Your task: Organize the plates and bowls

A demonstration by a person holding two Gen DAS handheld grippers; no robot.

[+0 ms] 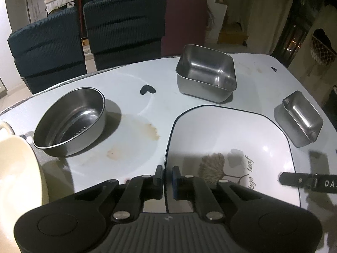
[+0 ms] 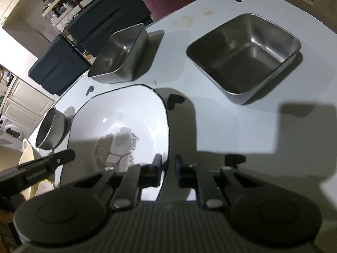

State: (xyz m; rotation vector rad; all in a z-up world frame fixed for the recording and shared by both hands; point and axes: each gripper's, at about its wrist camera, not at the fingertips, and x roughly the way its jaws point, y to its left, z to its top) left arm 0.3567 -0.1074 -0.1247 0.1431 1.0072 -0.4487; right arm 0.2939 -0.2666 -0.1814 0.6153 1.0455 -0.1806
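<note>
Left wrist view: left tool [image 1: 167, 171] pinches the left rim of the white square plate [image 1: 231, 139], one finger on each side of the dark-edged rim. Plate sits on the pale desk [image 1: 130, 109], printed with a leaf motif and script. Round steel bowl [image 1: 70, 121] stands left of the plate, apart from it. Large square steel bowl [image 1: 207, 73] sits just beyond the plate's far edge. Small square steel bowl [image 1: 300, 119] is close by the plate's right corner. Cream dish [image 1: 19, 168] at the left frame edge, partly cut off. Right tool's finger [image 1: 307, 182] pokes in from the right over the plate's right rim. Brown stains on the desk between round bowl and plate. Dark blue chairs [image 1: 84, 40] behind the desk.

Right wrist view: right tool [image 2: 168, 165] straddles the plate's [image 2: 126, 118] right rim, fingers nearly together on it; grip looks closed on the rim. Left tool's finger [image 2: 42, 165] reaches in at lower left. Small square bowl [image 2: 245, 57] is up right, large square bowl [image 2: 121, 54] beyond the plate, round bowl [image 2: 51, 128] at left beside the plate's edge.
</note>
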